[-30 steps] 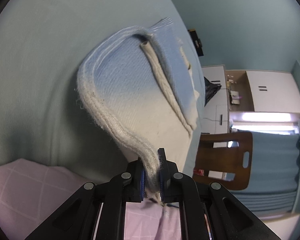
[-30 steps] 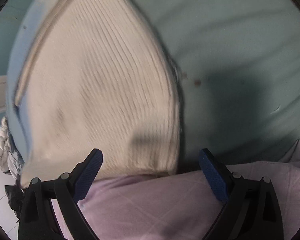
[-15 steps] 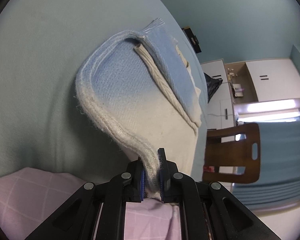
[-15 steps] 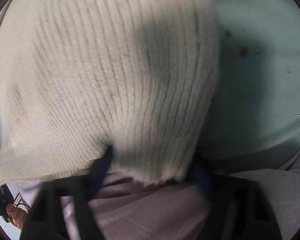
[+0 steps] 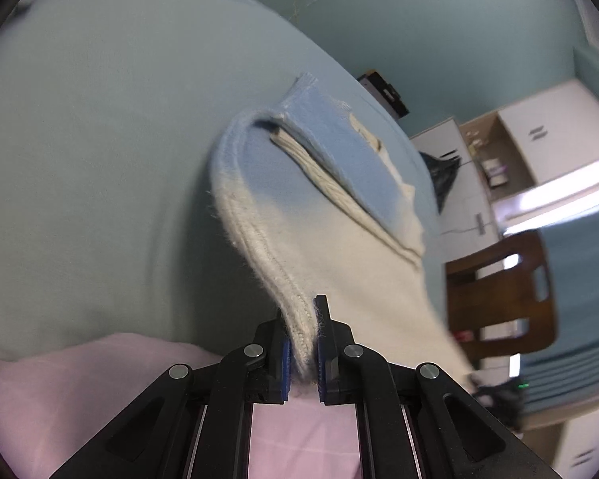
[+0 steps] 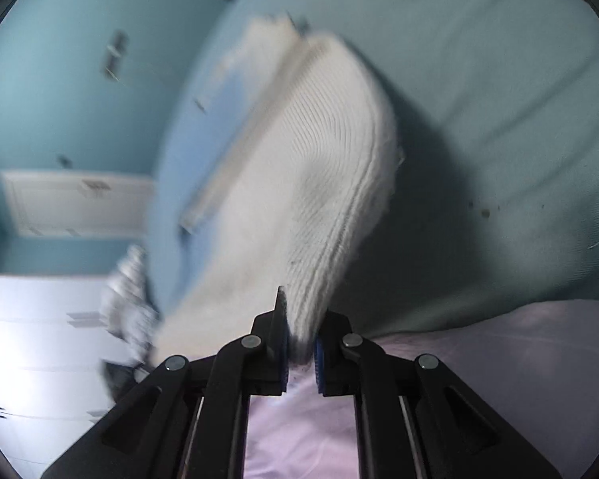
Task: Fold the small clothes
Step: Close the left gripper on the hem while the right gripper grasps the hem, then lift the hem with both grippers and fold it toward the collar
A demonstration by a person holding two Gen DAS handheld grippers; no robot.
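Observation:
A small knitted garment (image 5: 323, 215), cream at the near end and fading to light blue at the far end, lies partly lifted off a pale teal bed sheet (image 5: 100, 139). My left gripper (image 5: 302, 343) is shut on its cream hem at one near corner. In the right wrist view the same garment (image 6: 319, 183) rises in a ribbed cream fold, and my right gripper (image 6: 301, 343) is shut on its near edge. The far blue end still rests on the sheet.
A pink checked cloth (image 5: 80, 391) lies under both grippers at the bed's near edge. Beyond the bed stand a wooden chair (image 5: 503, 291), white cabinets (image 5: 547, 139) and a white drawer unit (image 6: 32, 331). A teal wall (image 6: 60, 80) is behind.
My right gripper went from wide open in front of the garment to shut on its near edge and rose with it. The left gripper kept its grip and lifted its corner.

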